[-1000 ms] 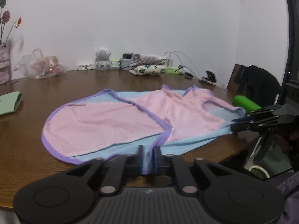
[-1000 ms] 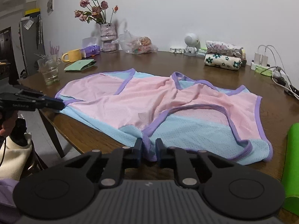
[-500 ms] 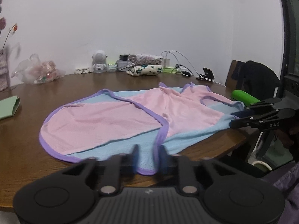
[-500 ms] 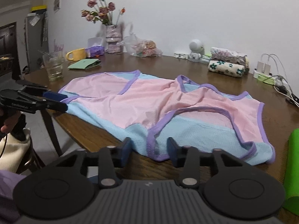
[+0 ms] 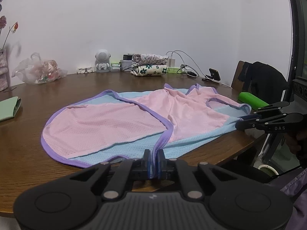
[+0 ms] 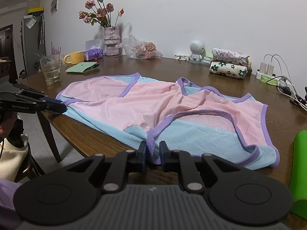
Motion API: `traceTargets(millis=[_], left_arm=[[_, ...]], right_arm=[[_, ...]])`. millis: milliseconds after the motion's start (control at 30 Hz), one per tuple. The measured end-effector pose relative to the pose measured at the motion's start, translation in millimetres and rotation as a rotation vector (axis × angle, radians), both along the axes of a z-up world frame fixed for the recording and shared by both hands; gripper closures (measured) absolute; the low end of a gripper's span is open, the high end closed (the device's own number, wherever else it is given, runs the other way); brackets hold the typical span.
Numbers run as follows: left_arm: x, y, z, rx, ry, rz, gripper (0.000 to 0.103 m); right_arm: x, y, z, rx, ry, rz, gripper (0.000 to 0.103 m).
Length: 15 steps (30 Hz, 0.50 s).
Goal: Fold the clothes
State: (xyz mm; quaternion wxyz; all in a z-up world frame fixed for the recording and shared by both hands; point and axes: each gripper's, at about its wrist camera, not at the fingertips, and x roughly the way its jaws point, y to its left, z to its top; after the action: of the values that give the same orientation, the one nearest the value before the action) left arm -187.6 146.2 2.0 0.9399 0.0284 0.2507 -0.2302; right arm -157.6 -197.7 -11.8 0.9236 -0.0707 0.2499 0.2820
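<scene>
Mesh vest (image 5: 119,122) slippery: left gripper (image 5: 154,163) clamps hem; right gripper (image 6: 153,156), just closing, pads not yet pressing hem. Lift now, right side drops.

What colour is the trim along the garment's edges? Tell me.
Purple trim; right wrist view shows it best.

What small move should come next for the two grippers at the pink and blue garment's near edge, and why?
Probably finish closing the right gripper: its jaws, just closing, show a gap around the hem of the garment, while the left gripper is pinched shut on it. Then lift both.
</scene>
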Motion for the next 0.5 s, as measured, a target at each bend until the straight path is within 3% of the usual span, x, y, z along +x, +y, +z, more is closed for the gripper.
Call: traceTargets(millis=[200,267,500], left_arm=[[-2,3,4,-0.004,-0.010,-0.004,0.098],[-3,4,6,-0.006,-0.015,-0.010,0.099],[9,8,12,-0.003,-0.035,-0.030,0.101]], right_arm=[[-1,1,1,0.002,0.002,-0.004,0.089],[-1,1,1,0.008,0.005,0.002,0.095],[1,-9,16,0.081,-0.001,0.005,0.097]])
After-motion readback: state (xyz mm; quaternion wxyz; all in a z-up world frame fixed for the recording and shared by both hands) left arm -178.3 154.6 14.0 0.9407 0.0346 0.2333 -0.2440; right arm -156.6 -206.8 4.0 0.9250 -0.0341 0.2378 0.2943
